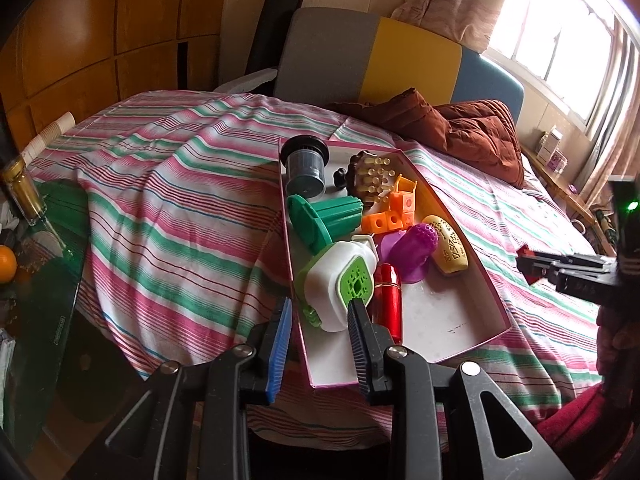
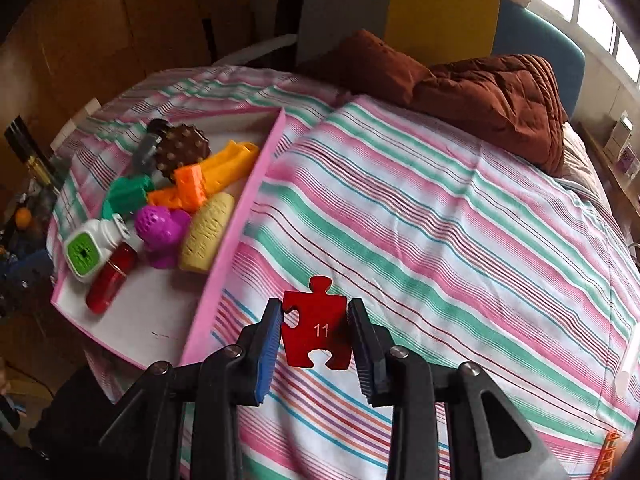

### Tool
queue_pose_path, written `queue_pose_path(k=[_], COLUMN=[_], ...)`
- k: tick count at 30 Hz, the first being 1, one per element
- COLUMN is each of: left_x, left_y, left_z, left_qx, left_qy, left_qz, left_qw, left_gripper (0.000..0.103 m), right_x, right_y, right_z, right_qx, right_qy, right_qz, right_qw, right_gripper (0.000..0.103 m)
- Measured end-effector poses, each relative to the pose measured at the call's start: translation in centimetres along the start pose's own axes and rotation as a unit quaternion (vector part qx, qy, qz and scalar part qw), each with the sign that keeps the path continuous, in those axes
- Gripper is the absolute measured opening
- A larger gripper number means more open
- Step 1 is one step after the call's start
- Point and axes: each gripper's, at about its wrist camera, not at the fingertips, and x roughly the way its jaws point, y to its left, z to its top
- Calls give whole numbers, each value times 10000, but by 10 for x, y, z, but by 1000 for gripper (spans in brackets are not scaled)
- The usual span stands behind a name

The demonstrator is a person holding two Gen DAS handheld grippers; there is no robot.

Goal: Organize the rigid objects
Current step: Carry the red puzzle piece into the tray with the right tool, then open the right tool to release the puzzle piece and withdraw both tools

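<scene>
Right wrist: my right gripper [image 2: 315, 330] pinches the red puzzle piece [image 2: 316, 326].
Left gripper [image 1: 319, 334]: fingers apart, empty.
Next: carry it over the pink tray [image 2: 236, 216] wall, lower onto the bare floor, then release.

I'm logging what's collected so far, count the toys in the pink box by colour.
In the pink box:
Green: 2
Orange: 2
Red: 1
Purple: 1
Yellow: 1
Brown: 1
Grey: 1
Black: 1
Total: 10
</scene>
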Motion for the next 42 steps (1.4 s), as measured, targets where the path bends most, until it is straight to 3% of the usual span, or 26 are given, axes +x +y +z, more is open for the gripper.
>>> queue_pose_path(k=[7,14,25,32,36,38,42], left_x=[-3,-3,-2,0,-1,-1,-4], left_y=[7,14,18,21,23,24,25], left_z=[-1,-3,-6,-7,-8,-7,-6], left_qx=[-51,-142,-193,-254,-290,-311,-354], left_qy=[-23,5,33,71,52,54,-1], left_qz=[78,120,159,221,273,314,357], left_qw=[10000,9998,9997,9994,9992,9990,9987], left_gripper=[30,30,30,30,30,43,46], right_x=[-5,24,54,60,59,56,38], right_y=[74,112,120,120,118,116,109], right_z=[23,19,17,18,16,16,11], right_qx=[-359,-557,-466,-286,-225,-147,76], right_qy=[-258,64,330,228,215,182,-141], right_qz=[606,755,532,447,572,657,764], right_qw=[9972,9956,9969,9983,9979,9976,9970], right_gripper=[33,33,33,33,40,42,45])
